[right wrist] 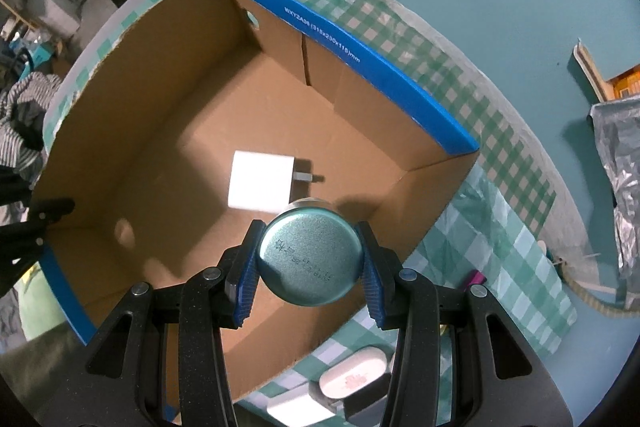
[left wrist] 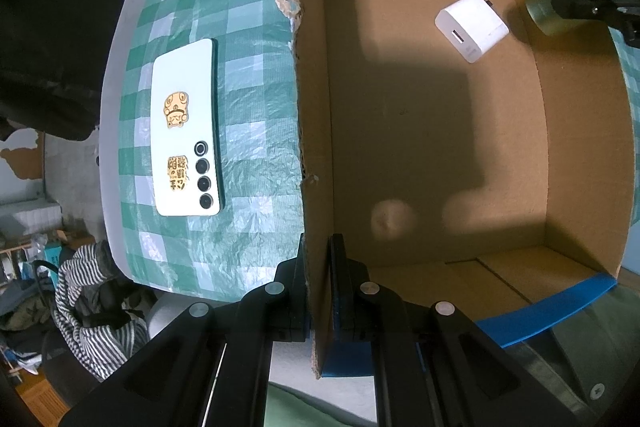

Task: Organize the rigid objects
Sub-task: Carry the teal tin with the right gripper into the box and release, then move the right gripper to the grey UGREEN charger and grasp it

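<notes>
— Cardboard first, left wrist view: the left gripper [left wrist: 318, 267] pinches the torn wall of the cardboard box [left wrist: 316, 131], one finger on each side. A white charger [left wrist: 472, 27] lies on the box floor; a phone [left wrist: 186, 131] lies outside on the checked tablecloth [left wrist: 256, 27].

— And the right wrist view?

— The right gripper [right wrist: 310, 263] clamps a teal round tin [right wrist: 310, 259] between its blue pads [right wrist: 244, 283], above the box interior beside the charger.

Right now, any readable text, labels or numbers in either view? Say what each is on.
"WXYZA06 (315x230x115)mm": white print on the blue rim of the box; the code is small, so partly uncertain.
Tin lid, held in the right gripper: embossed characters, too faint to read.
Phone back: two gold stickers, characters not legible.
Case near the bottom edge: pink mark, blurred.
Charger: no text visible.
</notes>
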A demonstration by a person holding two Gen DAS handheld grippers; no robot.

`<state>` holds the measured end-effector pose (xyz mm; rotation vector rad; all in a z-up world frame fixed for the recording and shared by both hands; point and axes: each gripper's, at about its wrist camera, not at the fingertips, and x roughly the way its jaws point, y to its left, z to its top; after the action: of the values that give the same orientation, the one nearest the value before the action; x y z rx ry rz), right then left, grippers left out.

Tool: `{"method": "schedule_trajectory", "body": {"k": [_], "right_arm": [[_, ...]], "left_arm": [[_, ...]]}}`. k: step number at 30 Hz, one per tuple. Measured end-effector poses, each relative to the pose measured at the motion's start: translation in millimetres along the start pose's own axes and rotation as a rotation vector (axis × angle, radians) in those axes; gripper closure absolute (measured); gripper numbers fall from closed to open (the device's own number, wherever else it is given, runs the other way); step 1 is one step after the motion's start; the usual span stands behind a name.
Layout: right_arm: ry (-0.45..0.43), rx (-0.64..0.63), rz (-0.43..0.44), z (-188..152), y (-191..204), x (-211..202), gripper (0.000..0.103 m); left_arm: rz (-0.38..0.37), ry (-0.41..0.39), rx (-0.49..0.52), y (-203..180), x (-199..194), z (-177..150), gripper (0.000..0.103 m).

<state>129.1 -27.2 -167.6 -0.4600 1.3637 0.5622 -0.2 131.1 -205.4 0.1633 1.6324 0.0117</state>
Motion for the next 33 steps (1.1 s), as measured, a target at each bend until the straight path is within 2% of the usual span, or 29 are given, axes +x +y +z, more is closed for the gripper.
{"method": "schedule_trajectory", "body": {"k": [12, 15, 19, 24, 27, 33], "right_arm": [[-0.013, 0.010, -0.002, -3, 0, 1, 0.059], [-0.031, 0.022, 0.006, -2, -3, -4, 0.052], [-0.042, 0.031, 0.002, -1, -5, -10, 0.051], [-0.072, 0.041, 0.010, -3, -8, -25, 0.050], [-0.088, 0.047, 0.004, -6, -10, -35, 0.044], [-0.130, 0.067, -0.004, -20, -22, -62, 0.042]], "left_arm": [[0.008, -0.005, 0.010, -4, -3, 1, 0.096], [0.008, -0.005, 0.011, -3, -3, 0, 0.095], [0.008, -0.005, 0.012, -3, -2, -1, 0.096], [0.007, -0.005, 0.010, -2, -3, -1, 0.095], [0.007, -0.006, 0.010, -2, -3, -1, 0.096], [0.004, -0.009, 0.010, -1, -4, -1, 0.095]]}}
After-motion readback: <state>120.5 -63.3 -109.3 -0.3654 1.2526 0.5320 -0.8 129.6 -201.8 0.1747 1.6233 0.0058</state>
